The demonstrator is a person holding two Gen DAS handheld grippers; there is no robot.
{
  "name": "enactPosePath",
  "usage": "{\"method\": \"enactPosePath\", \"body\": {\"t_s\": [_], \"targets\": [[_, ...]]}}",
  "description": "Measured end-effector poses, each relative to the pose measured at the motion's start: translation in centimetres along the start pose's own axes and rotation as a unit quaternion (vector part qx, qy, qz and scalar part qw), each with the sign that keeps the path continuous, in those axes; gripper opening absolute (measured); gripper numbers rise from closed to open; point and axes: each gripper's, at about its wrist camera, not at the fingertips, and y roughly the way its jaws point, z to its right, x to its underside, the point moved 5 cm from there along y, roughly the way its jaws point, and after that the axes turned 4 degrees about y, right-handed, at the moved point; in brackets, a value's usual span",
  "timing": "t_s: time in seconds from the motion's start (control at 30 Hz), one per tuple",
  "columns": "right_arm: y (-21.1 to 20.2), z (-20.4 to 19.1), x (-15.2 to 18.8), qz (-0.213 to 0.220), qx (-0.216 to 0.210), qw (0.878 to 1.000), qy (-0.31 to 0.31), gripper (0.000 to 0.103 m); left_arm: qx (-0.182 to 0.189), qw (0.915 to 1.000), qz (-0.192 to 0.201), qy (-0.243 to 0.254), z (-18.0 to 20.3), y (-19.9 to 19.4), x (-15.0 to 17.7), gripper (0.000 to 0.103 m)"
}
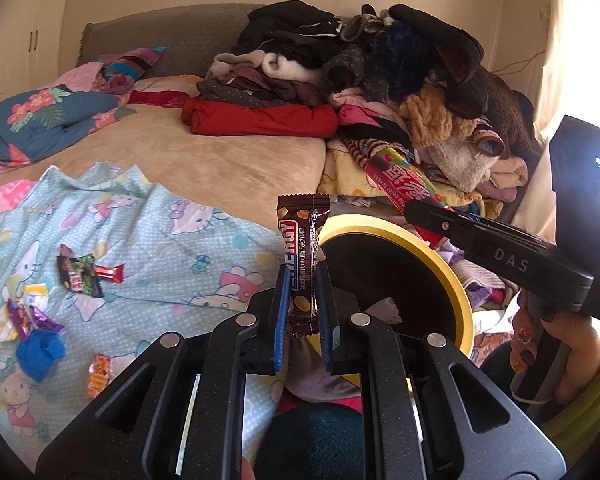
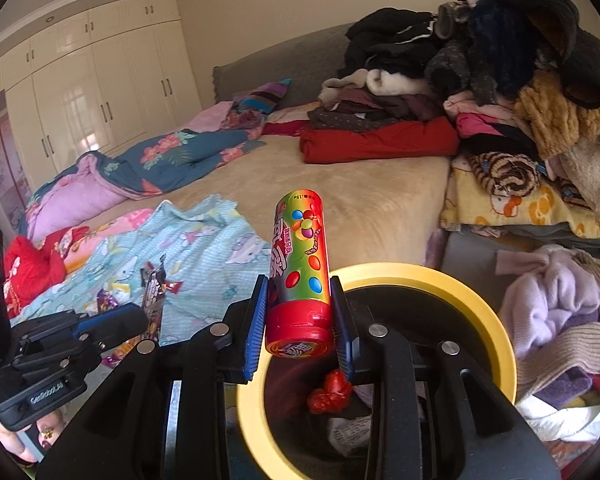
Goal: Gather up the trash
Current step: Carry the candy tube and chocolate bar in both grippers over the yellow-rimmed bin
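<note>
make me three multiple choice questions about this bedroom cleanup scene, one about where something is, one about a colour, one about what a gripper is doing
1. Where do the loose wrappers lie?
A. on the light blue cartoon sheet
B. on the red garment
C. inside the bin

2. What colour is the bin rim?
A. blue
B. yellow
C. white

3. What is the right gripper doing?
A. hanging open
B. closed on nothing
C. gripping a candy tube

Answers:
1 A, they sit scattered on the sheet.
2 B, a yellow ring edges the dark opening.
3 C, the tube stands between the blue fingers.

Left claw (image 1: 303,292) and right claw (image 2: 300,312) both clamped, fingers pointing forward.
</note>
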Motion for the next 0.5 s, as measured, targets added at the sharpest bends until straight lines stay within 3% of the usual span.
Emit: {"method": "enactPosePath", "body": {"t_s": [0.5], "targets": [[1.0, 6.7, 1.6, -0.037, 0.047, 0.996, 0.065, 0.029, 0.038, 0.9978, -0.038, 0.039, 5.0, 4.2, 1.5, 0.008]]}}
